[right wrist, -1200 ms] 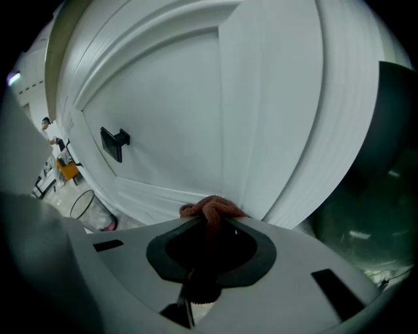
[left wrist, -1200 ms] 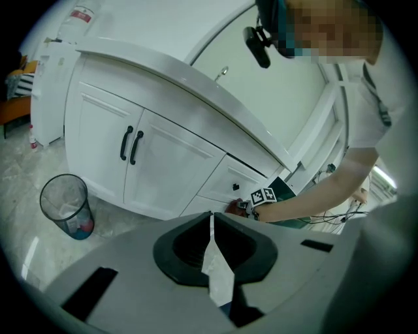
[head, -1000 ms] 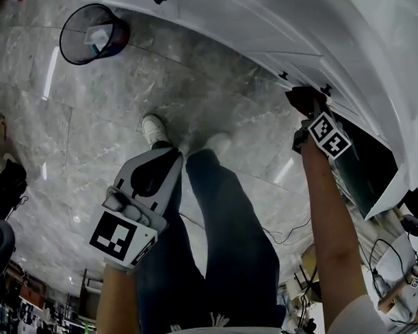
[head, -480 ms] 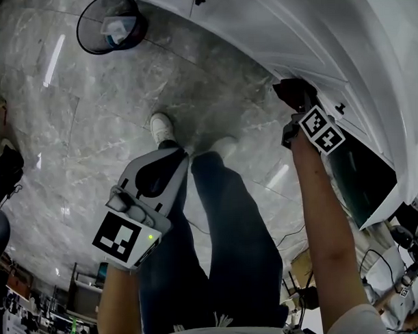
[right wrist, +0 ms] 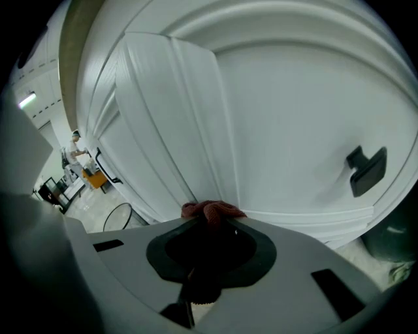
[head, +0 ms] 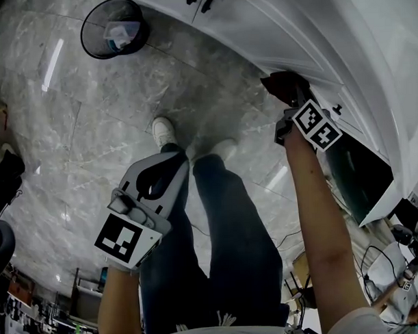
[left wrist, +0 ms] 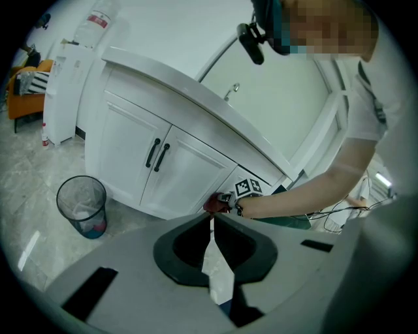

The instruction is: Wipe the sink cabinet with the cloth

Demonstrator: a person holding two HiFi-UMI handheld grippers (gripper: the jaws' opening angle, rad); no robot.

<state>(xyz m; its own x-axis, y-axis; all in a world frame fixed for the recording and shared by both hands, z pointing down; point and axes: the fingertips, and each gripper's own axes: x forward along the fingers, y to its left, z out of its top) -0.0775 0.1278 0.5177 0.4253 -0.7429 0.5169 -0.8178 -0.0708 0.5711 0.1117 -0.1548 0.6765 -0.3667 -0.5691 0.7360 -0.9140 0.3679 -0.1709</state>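
sink cabinet [head: 273, 30]: white, takes up the far and right side of the head view. Its front runs long from far-left to near-right. Double doors with dark handles at the far-left end [left wrist: 130, 163].
floor [head: 91, 119]: grey marble, left and near; the person's legs stand on it.
bin [head: 113, 28]: black mesh, far left, near the cabinet's left end, well apart from both grippers.
left gripper [head: 176, 160]: hangs low by the person's left leg, well apart from the cabinet. Jaws pressed together with nothing between them [left wrist: 211, 218].
right gripper [head: 294, 102]: arm stretched out to the cabinet front on the right, jaws pinching the cloth [right wrist: 210, 218].
cloth [head: 283, 87]: reddish and bunched, sticks out past the right jaw tips and touches the white panel [right wrist: 212, 210].
door handle [right wrist: 366, 168]: small and dark, right of the cloth on the same front, apart from it.
key relation: the cabinet face lies straight ahead of the right jaws with the cloth between. The right hand is the near one; the left is idle.
next move (judgement): likely a slide of the cloth along the front's long axis, keeping pressure into the panel.
risk (judgement): the cloth wad is small, so the jaw tips could scrape the panel.
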